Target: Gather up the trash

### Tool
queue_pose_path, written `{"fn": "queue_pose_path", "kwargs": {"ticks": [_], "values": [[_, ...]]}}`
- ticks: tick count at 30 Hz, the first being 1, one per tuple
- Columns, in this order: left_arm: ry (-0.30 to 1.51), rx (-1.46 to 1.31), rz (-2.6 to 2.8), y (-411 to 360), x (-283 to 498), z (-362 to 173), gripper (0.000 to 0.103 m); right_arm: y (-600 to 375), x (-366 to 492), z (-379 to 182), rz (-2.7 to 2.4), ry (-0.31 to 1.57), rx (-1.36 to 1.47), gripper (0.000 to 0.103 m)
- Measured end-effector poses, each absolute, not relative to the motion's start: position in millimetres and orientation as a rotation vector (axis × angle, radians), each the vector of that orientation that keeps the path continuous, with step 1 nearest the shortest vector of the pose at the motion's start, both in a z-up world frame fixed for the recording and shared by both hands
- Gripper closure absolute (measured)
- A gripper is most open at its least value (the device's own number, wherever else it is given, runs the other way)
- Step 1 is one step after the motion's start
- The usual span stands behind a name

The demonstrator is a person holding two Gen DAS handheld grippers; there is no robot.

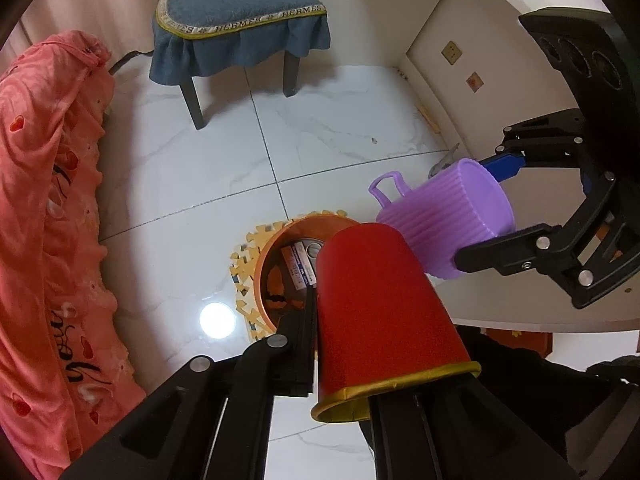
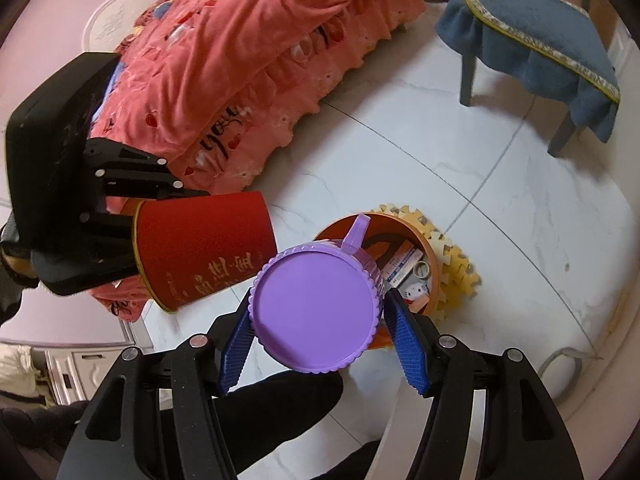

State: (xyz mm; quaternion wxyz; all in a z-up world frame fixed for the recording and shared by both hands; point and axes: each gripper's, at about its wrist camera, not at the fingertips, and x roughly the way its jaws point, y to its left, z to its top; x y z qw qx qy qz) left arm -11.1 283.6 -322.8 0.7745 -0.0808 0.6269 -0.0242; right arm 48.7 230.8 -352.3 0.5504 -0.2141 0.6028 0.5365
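My left gripper (image 1: pixel 344 344) is shut on a red paper cup (image 1: pixel 380 300) with a gold rim, held tipped with its base pointing down towards an orange trash bin (image 1: pixel 280 240) on the floor. My right gripper (image 2: pixel 320 320) is shut on a purple ribbed plastic cup (image 2: pixel 316 308) with a handle, held tipped over the same bin (image 2: pixel 432 276). Both cups hang close together above the bin's mouth. The red cup (image 2: pixel 204 248) and left gripper (image 2: pixel 120 216) show in the right wrist view; the purple cup (image 1: pixel 448 216) and right gripper (image 1: pixel 492 208) show in the left wrist view. The bin holds small boxes and scraps.
The bin stands on a yellow foam puzzle mat (image 1: pixel 244 256) on white marble floor tiles. A bed with a pink cover (image 1: pixel 44 200) lies at the left. A chair with a blue cushion (image 1: pixel 240 20) stands behind. A white cabinet (image 1: pixel 480 80) is at the right.
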Motion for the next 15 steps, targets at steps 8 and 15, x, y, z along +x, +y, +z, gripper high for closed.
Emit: {"fn": "queue_pose_path", "kwargs": {"ticks": [8,15], "values": [[1.358,-0.171,-0.027,283.8,-14.5,-324.3,0.038,227.5,49.6,-354.5,1.249,1.429,-0.501,0.034],[1.345,-0.173,0.001,278.6,-17.3,-311.8,0.038,219.8,46.5,-330.9,1.262,1.403,-0.463,0.034]]}}
